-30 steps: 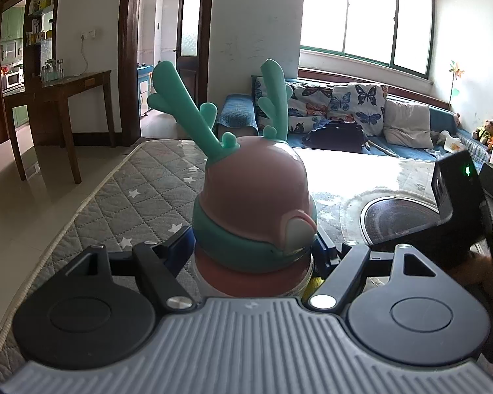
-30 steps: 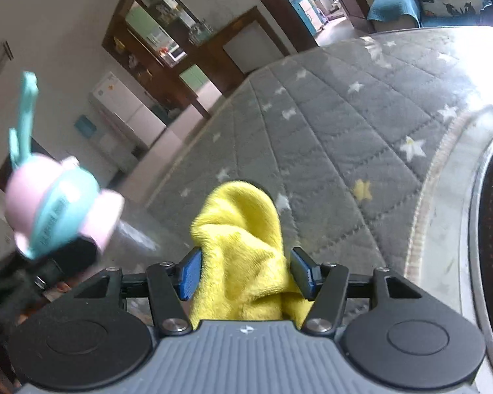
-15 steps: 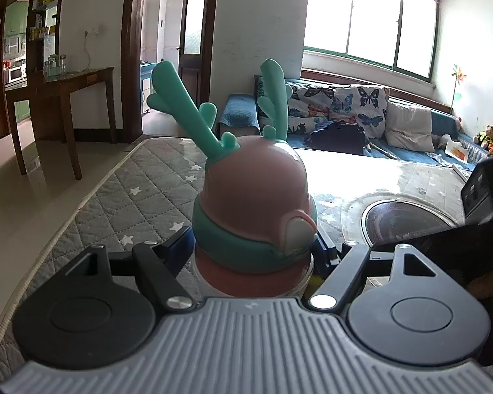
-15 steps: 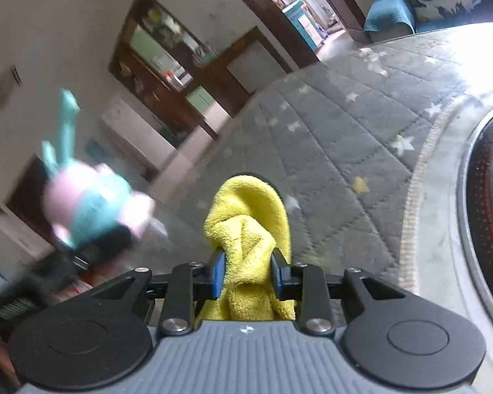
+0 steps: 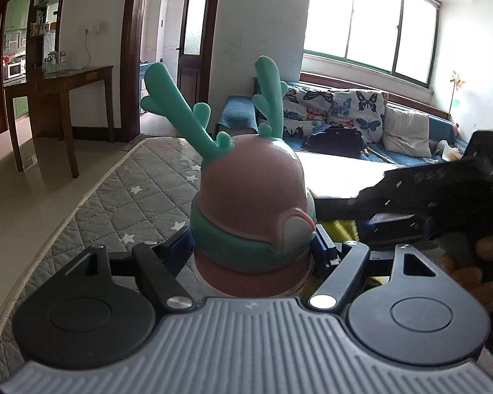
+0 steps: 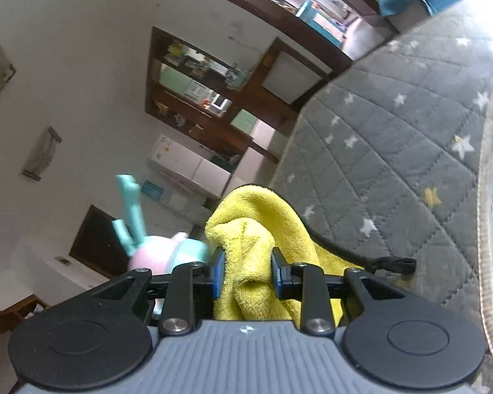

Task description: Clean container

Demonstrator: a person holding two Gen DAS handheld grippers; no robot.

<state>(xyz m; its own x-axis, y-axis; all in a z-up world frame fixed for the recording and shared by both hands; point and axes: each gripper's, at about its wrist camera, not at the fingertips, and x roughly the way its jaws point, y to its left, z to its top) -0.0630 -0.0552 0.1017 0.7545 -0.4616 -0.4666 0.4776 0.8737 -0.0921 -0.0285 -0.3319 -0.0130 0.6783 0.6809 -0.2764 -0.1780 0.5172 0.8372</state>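
Left tool (image 5: 253,249) grips the lidded pink container (image 5: 251,203), contents hidden; right tool (image 6: 248,274) pinches yellow cloth (image 6: 256,226).

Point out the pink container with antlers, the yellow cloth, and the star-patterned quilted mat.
pink container (image 5: 249,193): left wrist view, on its domed pink lid.
yellow cloth (image 6: 249,256): right wrist view, on the fold between the blue pads.
quilted mat (image 6: 394,151): right wrist view, on its grey surface.
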